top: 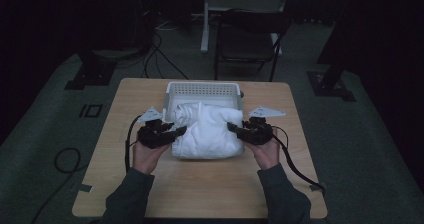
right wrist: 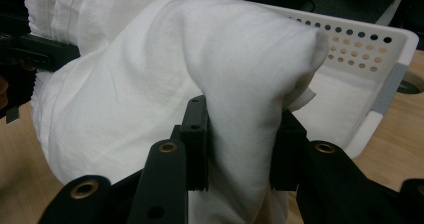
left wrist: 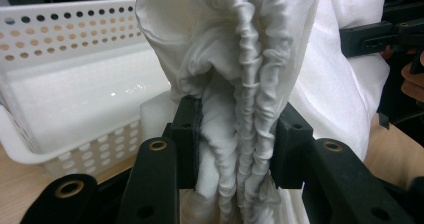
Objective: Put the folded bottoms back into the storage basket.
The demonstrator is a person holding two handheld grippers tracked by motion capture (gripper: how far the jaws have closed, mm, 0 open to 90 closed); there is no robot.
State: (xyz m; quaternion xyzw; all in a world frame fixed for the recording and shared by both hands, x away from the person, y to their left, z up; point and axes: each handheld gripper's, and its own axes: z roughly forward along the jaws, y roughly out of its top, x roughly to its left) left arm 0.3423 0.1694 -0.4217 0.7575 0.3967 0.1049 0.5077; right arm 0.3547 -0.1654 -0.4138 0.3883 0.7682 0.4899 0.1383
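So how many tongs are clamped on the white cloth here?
2. The left tongs pinch the bunched left side of the white cloth; the right tongs pinch its right side, just in front of the white basket.

1. Both sleeves (top: 131, 196) are dark grey-green and reach down to the wrists.
2. The left gripper (top: 176, 132) is black and blocky, with a pale grey three-cornered plate (top: 151, 115) on top.
3. The right gripper (top: 234, 129) is also black and has a plate of the same kind.
4. A black cable (top: 128, 146) loops from the left gripper, and another trails off the right one.
5. Up close, the jaws are matt black bars with brass-ringed holes (left wrist: 158, 145) and square pads (right wrist: 195, 129).
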